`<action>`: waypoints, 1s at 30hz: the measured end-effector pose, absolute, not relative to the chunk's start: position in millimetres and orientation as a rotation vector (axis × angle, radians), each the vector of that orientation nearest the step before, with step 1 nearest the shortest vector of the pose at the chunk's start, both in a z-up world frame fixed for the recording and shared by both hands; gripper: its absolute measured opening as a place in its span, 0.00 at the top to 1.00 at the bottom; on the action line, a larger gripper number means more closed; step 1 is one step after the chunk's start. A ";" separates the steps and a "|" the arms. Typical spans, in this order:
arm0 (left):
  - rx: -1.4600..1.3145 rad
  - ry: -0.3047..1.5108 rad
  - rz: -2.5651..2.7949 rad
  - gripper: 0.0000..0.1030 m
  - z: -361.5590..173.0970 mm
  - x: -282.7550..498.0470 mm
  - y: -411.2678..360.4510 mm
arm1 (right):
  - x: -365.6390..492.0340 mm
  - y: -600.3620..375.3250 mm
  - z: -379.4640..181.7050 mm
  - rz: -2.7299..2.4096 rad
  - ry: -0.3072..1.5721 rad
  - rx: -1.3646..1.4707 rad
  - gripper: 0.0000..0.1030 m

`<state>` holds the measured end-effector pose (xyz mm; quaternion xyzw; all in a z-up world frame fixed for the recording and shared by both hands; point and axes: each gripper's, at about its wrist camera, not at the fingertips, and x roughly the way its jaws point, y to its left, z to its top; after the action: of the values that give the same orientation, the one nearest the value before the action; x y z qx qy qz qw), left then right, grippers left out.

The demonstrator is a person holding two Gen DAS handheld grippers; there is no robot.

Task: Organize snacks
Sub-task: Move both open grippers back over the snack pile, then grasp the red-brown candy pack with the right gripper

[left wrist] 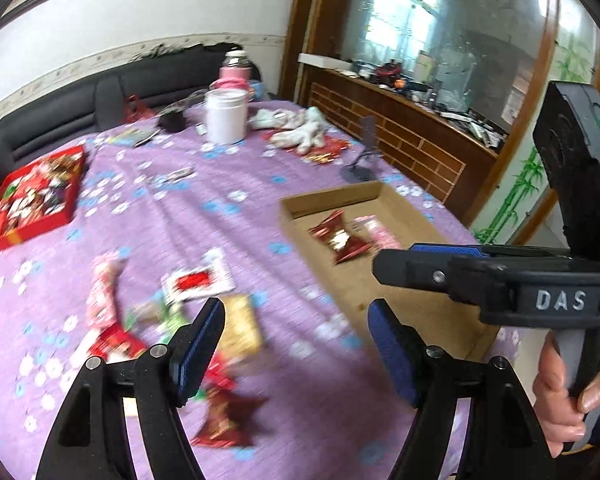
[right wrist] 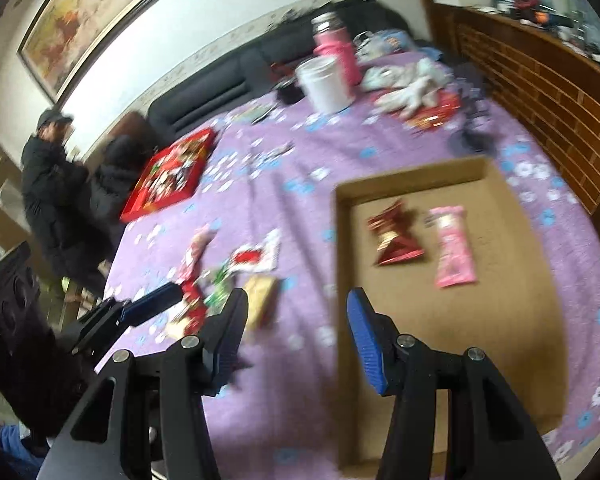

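Note:
A shallow cardboard tray (right wrist: 344, 240) lies on the purple flowered tablecloth and holds a red foil snack (right wrist: 396, 236) and a pink packet (right wrist: 452, 246). The tray also shows in the left wrist view (left wrist: 288, 208), with the red snack (left wrist: 342, 238). Loose snacks lie left of the tray: a white and red packet (left wrist: 198, 282), a gold packet (left wrist: 240, 324), a pink packet (left wrist: 102, 294), a dark red foil snack (left wrist: 226, 420). My left gripper (left wrist: 296, 340) is open and empty above the cloth. My right gripper (right wrist: 296, 332) is open and empty at the tray's left edge; it also shows side-on (left wrist: 384, 266).
A red box of sweets (left wrist: 32, 196) sits at the table's left. At the far side stand a white jar (left wrist: 226, 116), a pink flask (right wrist: 336, 52) and crumpled white cloth (left wrist: 296, 128). A dark sofa and wooden cabinet lie beyond. A person in black (right wrist: 52, 184) stands at left.

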<state>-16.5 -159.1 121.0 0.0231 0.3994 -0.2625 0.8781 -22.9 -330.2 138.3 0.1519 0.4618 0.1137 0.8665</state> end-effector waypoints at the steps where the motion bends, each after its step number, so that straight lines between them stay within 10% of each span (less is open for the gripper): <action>1: 0.042 0.837 -0.539 0.25 119.1 -17.4 -150.4 | -24.3 -319.7 135.9 0.247 0.978 0.306 0.51; 27: -0.056 1.075 -0.376 0.25 33.9 13.7 -4.6 | 2.8 -188.3 33.2 0.302 1.326 0.150 0.44; 30: -0.040 1.088 -0.409 0.25 27.3 27.5 -10.2 | -0.2 -186.3 30.2 0.303 1.337 0.101 0.62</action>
<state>27.5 -10.2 27.3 -0.0189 0.5137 -0.1930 0.8358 -0.2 -186.3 30.2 0.0468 0.6170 0.1400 0.7730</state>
